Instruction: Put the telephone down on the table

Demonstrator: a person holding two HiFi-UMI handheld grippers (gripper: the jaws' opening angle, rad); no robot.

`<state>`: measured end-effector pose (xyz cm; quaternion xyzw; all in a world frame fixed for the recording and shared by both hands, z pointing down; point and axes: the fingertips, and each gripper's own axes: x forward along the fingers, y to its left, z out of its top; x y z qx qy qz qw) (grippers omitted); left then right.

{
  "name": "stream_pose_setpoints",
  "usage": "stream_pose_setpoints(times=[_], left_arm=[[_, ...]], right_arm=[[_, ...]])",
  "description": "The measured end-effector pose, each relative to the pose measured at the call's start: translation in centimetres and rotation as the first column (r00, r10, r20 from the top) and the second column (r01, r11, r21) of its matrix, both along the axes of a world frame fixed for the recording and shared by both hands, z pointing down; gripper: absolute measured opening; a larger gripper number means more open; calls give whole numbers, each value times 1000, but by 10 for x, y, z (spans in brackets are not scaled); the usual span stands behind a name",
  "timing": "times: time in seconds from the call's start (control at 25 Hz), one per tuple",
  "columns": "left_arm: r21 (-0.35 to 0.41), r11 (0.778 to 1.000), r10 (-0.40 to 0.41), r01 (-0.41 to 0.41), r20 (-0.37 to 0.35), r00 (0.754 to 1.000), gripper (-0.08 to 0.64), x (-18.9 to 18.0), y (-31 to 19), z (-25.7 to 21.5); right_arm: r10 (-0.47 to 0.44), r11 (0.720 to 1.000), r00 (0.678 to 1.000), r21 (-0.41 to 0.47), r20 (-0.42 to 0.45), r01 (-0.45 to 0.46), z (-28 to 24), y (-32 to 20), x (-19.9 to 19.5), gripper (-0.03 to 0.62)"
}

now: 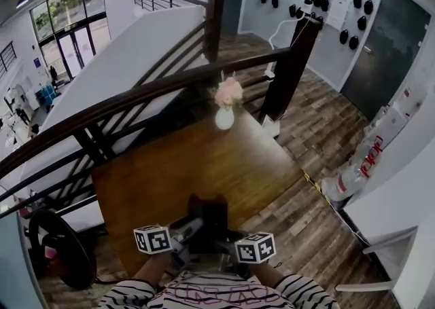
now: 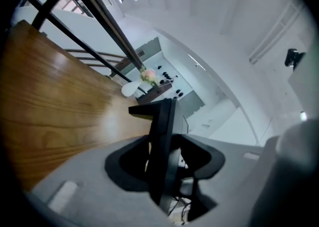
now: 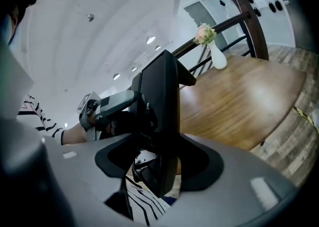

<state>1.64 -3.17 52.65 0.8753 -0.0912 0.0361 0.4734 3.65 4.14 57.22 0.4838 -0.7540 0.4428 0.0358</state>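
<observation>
A black telephone (image 1: 207, 218) hangs over the near edge of the brown wooden table (image 1: 204, 165), held between both grippers. My left gripper (image 1: 192, 229) grips its left side and my right gripper (image 1: 228, 236) its right side, close to my striped sleeves. In the left gripper view the telephone (image 2: 162, 121) stands edge-on between the grey jaws of the left gripper (image 2: 162, 163). In the right gripper view the telephone (image 3: 159, 96) fills the gap of the right gripper (image 3: 159, 166), and the left gripper (image 3: 107, 105) shows clamped on the phone's far side.
A white vase of pink flowers (image 1: 225, 116) stands at the table's far edge. A dark stair railing (image 1: 136, 97) runs behind and to the left of the table. Wood plank floor (image 1: 319, 131) lies to the right. A round black object (image 1: 58, 246) sits at lower left.
</observation>
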Motion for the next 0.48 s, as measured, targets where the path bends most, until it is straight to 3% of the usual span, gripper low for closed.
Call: stream_pose_setpoints(times=[0.24,0.48], left_arm=[[3,992,-129,129,-9,992,193,51,-13,-1],[4,968,-251,251,8,968,193,86,-13,6]], right_arm=[[-129,992,992,11,-6,129,2,-17,60,252],[-252,968,968,12,1,252,8,-21,104,252]])
